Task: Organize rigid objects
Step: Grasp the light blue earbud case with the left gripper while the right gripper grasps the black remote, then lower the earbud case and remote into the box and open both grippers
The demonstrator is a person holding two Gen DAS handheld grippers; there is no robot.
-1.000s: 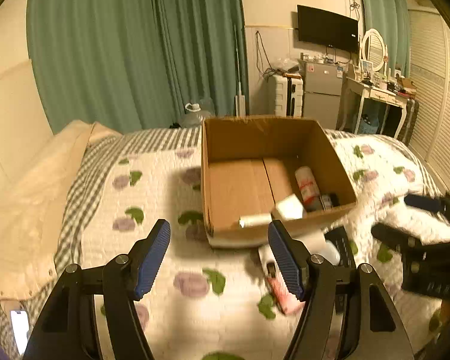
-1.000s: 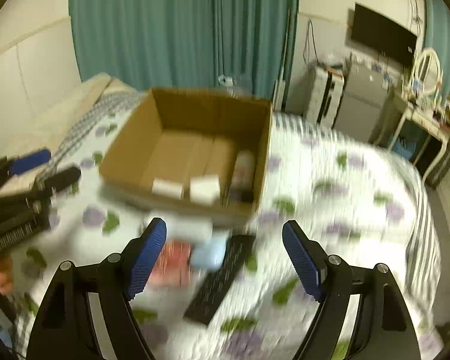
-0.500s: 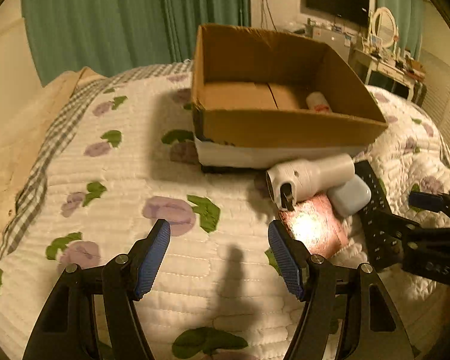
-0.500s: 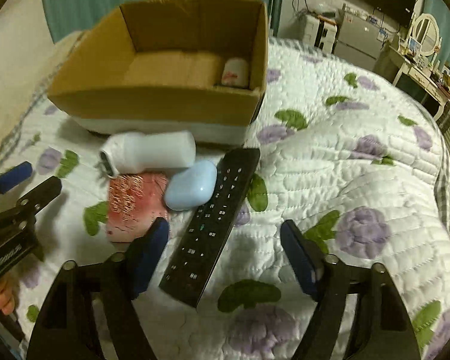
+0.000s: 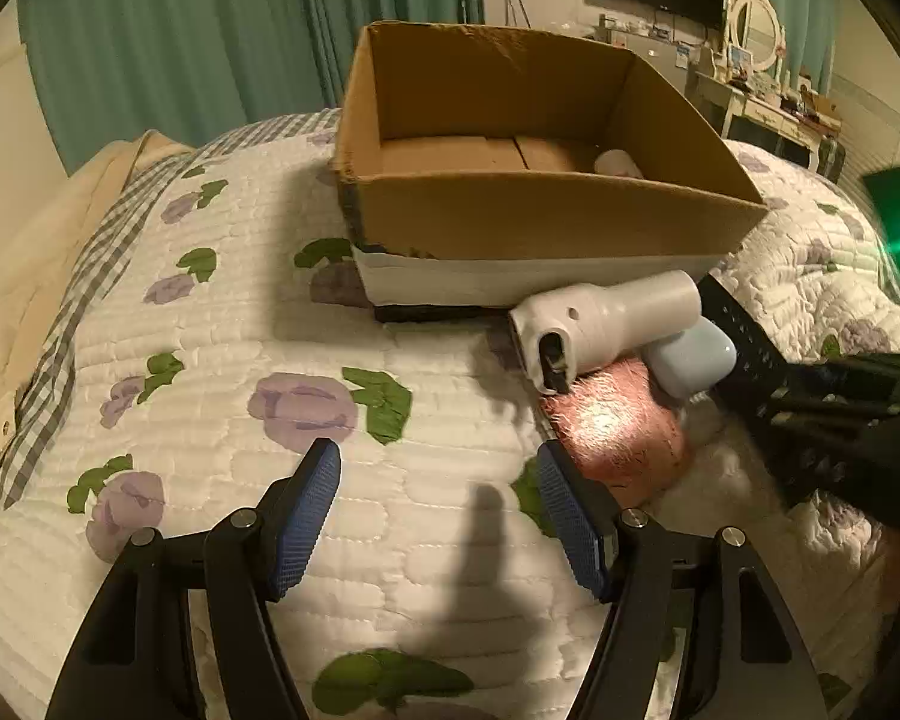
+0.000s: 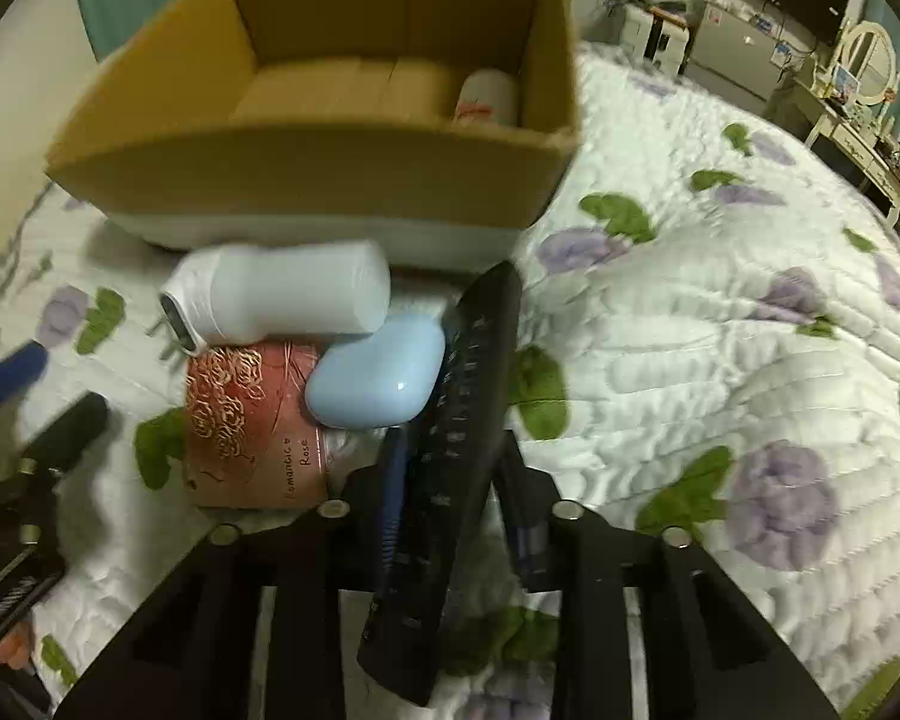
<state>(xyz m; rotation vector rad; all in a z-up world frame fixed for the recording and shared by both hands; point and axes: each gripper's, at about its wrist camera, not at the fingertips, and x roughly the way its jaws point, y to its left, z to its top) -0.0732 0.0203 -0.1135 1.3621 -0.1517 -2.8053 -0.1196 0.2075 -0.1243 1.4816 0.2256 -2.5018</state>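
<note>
**Remote control being gripped beside the cardboard box**

A quilted bedspread (image 6: pixel 720 324) with purple flowers and green leaves is being used as the work surface, and it is being seen in both wrist views. An open cardboard box (image 5: pixel 546 222) is being supported on it, with a white band showing along the bottom of its near wall. Inside the box, toward its far right corner, a white cylindrical container (image 6: pixel 487 97) with red marking is being kept on its side.

Just in front of the box, a white handheld device (image 6: pixel 282 294) is being rested on its side, touching the box's near wall or lying just beside it; which cannot be told. A pink packet (image 6: pixel 252 426) printed with gold roses is being partly covered by the device's head. A pale blue case (image 6: pixel 375 372) is being pressed between the device, the packet and a black remote control (image 6: pixel 456 438).

The remote is being clamped along its near half by the right gripper (image 6: pixel 459 498), whose blue pads are being closed against its two long edges. The left gripper (image 5: pixel 438 510) is being held wide apart over bare quilt, with nothing between its fingers, near the packet's left edge
</note>
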